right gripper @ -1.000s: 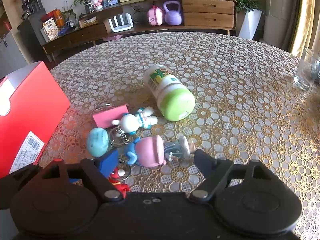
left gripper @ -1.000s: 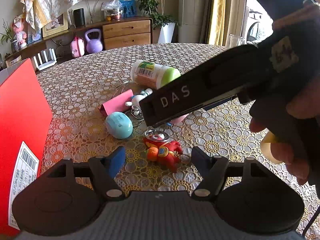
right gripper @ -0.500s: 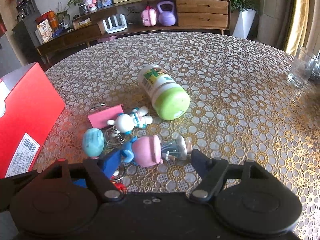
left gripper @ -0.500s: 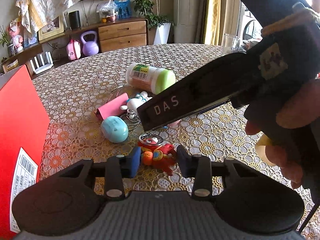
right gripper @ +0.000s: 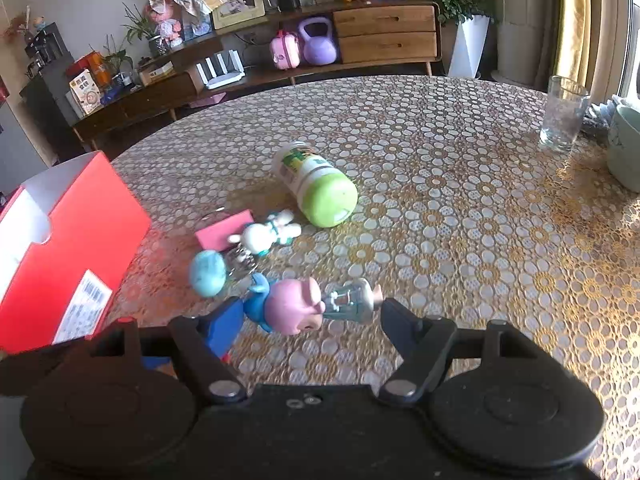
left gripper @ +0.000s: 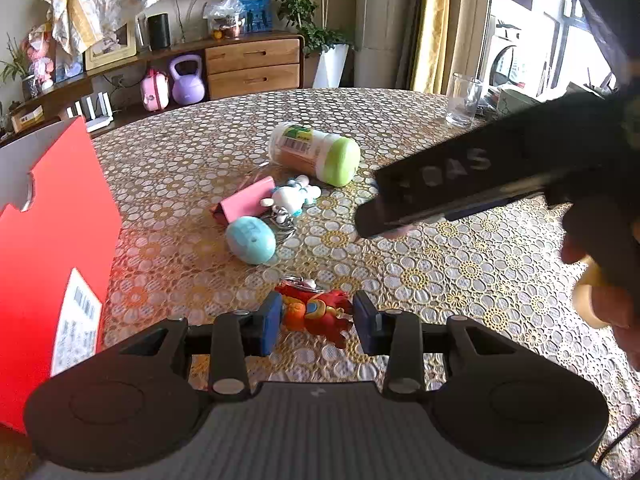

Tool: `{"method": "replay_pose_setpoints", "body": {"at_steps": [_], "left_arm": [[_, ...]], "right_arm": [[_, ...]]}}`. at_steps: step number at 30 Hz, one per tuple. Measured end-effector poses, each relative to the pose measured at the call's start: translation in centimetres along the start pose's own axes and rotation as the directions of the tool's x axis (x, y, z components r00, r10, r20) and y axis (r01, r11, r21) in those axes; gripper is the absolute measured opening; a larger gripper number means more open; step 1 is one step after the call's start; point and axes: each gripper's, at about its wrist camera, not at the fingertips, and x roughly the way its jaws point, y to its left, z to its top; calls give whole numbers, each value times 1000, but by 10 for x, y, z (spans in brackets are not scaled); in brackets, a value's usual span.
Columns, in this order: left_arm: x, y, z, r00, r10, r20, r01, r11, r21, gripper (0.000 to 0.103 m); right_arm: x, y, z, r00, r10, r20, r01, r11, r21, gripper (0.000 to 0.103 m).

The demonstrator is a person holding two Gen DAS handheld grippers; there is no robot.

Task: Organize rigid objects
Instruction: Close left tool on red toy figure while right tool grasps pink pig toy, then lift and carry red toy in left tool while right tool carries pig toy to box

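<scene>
A red toy figure (left gripper: 320, 312) with a key ring sits between the blue pads of my left gripper (left gripper: 318, 320), which is shut on it just above the lace tablecloth. My right gripper (right gripper: 310, 316) is shut on a pink pig figure (right gripper: 294, 304) with a blue body; its pads touch both ends of the toy. In the left wrist view the right gripper's black body (left gripper: 460, 184) hangs over the table with a hand (left gripper: 612, 308) behind it. On the cloth lie a teal egg (left gripper: 251, 240), a white figure (left gripper: 294, 196), a pink case (left gripper: 246, 202) and a green-capped bottle (left gripper: 316, 154) on its side.
An open red box (left gripper: 52, 248) stands at the left table edge. A drinking glass (right gripper: 564, 116) and a pale green bowl (right gripper: 626, 152) stand at the far right. Beyond the round table are a wooden sideboard and curtains.
My left gripper's jaws closed from wide apart onto the red toy figure. The right gripper moved to the right in the left wrist view, carrying the pink pig figure away from the teal egg.
</scene>
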Motion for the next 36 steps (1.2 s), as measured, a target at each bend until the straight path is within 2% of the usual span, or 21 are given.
{"method": "replay_pose_setpoints", "body": {"at_steps": [11,25,36], "left_arm": [[-41,9,-2,999,27,46,-26,999,-25,37],[-121,33,15,990,40,136,-29,996,-81,37],[-182,77,30,969,111,222,-88,990,-111,37]], "right_arm": [[-54,20,-13,997,17,81,-16,1000,-16,75],[-118,68,-11,989,61,138,-55,997,-52,75],[-142,124,-3,982,93,163,-66,984,-163,75]]}}
